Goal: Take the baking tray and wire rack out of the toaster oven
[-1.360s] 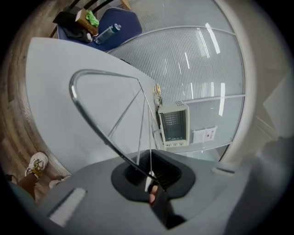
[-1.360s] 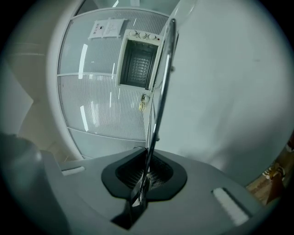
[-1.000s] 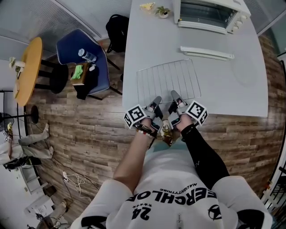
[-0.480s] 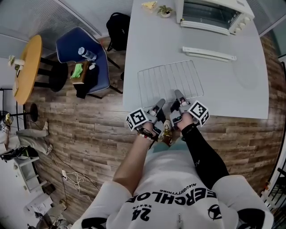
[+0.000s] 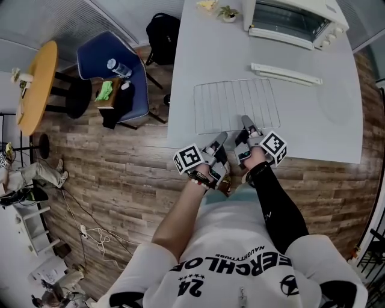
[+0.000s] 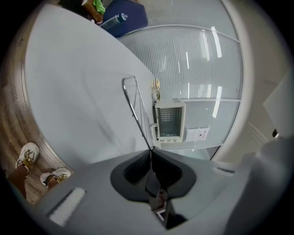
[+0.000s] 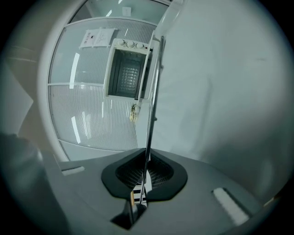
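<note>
The wire rack [image 5: 236, 105] lies flat on the grey table [image 5: 313, 129], near its front edge. My left gripper [image 5: 220, 138] has the rack's near rim between its pads; its jaws have just been closing on that wire. My right gripper [image 5: 246, 122] is shut on the same rim, further right. In the left gripper view the rack's wire [image 6: 133, 103] runs straight into the left gripper [image 6: 150, 151]. The right gripper view shows the rack [image 7: 154, 92] edge-on inside the right gripper [image 7: 146, 158]. The white baking tray [image 5: 286, 73] lies beyond the rack. Behind it stands the toaster oven [image 5: 295, 21], door open.
A small potted plant [image 5: 228, 13] and a yellowish object [image 5: 207, 5] sit at the table's far left. Left of the table are a blue chair [image 5: 114, 75] holding a bottle, a black bag [image 5: 163, 30] and a round wooden table [image 5: 37, 90].
The rack has shifted right and turned squarer to the table's front edge, and both grippers moved with it. The baking tray and oven have kept their places on the table.
</note>
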Motion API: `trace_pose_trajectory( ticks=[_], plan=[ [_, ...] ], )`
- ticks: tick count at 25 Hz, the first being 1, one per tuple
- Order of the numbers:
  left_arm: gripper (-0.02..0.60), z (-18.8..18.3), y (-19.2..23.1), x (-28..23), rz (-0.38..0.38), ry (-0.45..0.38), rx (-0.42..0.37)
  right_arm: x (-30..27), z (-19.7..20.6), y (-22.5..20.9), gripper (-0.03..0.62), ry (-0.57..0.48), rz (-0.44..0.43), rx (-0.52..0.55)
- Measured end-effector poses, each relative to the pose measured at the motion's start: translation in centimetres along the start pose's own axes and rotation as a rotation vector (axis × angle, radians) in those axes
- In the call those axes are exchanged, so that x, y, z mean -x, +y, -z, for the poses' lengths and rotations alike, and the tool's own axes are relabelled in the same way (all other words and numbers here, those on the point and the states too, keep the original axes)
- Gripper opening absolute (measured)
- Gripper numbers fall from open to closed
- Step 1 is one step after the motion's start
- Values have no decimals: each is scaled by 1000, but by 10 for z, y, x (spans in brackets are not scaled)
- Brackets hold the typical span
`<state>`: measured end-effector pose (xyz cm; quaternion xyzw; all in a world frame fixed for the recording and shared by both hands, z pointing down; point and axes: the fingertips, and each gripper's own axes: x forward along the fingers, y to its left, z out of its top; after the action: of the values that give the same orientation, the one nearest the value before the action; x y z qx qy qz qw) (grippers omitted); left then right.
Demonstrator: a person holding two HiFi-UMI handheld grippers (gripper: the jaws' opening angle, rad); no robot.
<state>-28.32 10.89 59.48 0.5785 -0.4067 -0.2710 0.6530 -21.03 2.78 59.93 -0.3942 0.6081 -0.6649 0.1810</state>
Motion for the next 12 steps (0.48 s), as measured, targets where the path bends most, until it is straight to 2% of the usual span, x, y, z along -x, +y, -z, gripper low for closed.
trace_pose_trajectory(
  ticks=[4, 7, 12],
  plan=[
    [66, -7, 5, 0, -10, -24, 20, 0, 6, 4, 11, 77, 14, 46],
    [63, -10, 8, 1, -16, -37, 35, 3, 13, 2, 74, 110, 24, 56],
    [57, -14, 11, 1, -26, -46, 39, 9, 28, -2, 86, 173, 32, 61]
  ],
)
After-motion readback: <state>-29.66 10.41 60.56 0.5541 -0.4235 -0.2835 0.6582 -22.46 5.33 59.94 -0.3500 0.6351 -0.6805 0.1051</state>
